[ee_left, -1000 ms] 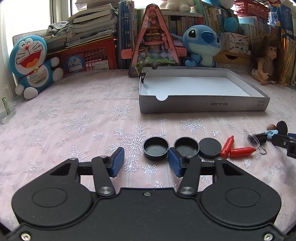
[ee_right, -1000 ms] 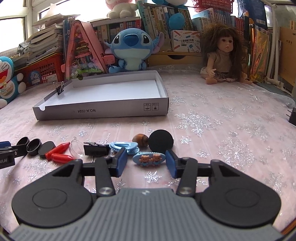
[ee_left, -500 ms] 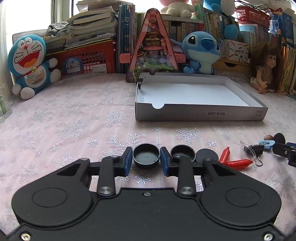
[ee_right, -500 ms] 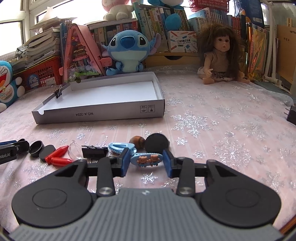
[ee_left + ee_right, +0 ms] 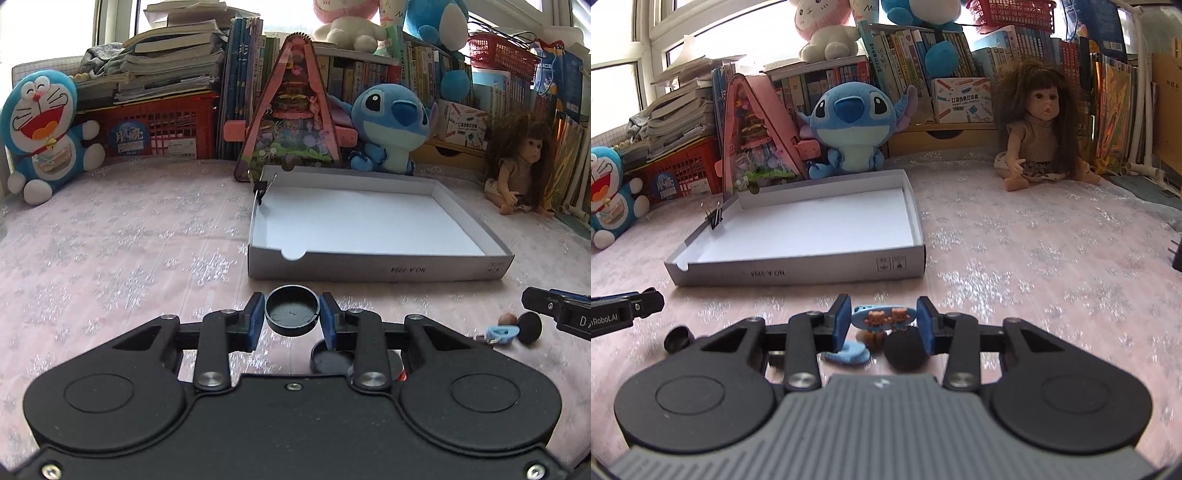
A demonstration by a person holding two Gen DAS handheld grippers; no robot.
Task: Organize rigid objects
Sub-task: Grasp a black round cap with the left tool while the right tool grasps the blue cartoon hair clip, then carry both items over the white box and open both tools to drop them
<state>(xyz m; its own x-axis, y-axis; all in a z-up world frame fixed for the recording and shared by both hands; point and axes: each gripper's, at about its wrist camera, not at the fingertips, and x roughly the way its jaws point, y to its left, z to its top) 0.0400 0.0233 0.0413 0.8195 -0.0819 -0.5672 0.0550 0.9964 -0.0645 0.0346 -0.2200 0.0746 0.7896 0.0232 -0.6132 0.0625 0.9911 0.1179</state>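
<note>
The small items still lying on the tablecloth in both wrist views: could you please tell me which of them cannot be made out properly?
- Left wrist view: a second black cap lies half behind the left tongs, which grip the black cap.
- Left wrist view: the red pieces show only as a sliver past the tongs' body.
- Right wrist view: the light blue clip and black disc are partly covered by the right tongs holding the bear hair clip.

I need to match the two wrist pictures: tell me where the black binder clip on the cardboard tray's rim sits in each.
Left wrist: black binder clip on the shallow white cardboard tray, far left corner, picture centre.
Right wrist: the clip on the tray's left rim, left of centre.
Shared landmark: blue Stitch plush toy behind the tray.
</note>
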